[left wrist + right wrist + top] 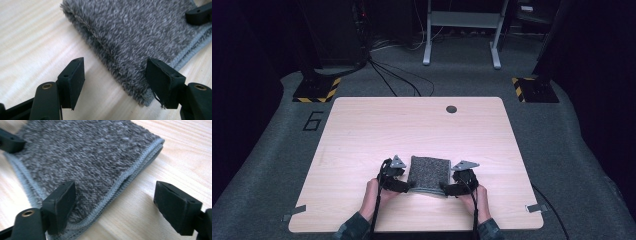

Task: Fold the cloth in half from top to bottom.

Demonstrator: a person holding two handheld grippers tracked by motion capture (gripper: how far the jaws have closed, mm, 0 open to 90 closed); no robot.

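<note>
A folded grey fluffy towel [428, 174] lies on the wooden table [412, 130] near its front edge. My left gripper [404, 186] is at the towel's near left corner and stands open, its jaws straddling the towel's folded edge [117, 72]. My right gripper [450, 189] is at the near right corner, also open, with the towel's stitched hem [120, 182] between its jaws. In the left gripper view the towel [135, 32] runs away to the upper right, where a jaw of the other gripper [198, 13] shows. In the right gripper view the towel [82, 152] spreads to the upper left.
A dark round grommet [451, 109] sits near the table's far edge. Metal clips [537, 208] stick out at the front corners. Cables, a desk frame [462, 30] and striped stand bases [317, 90] lie on the grey floor beyond.
</note>
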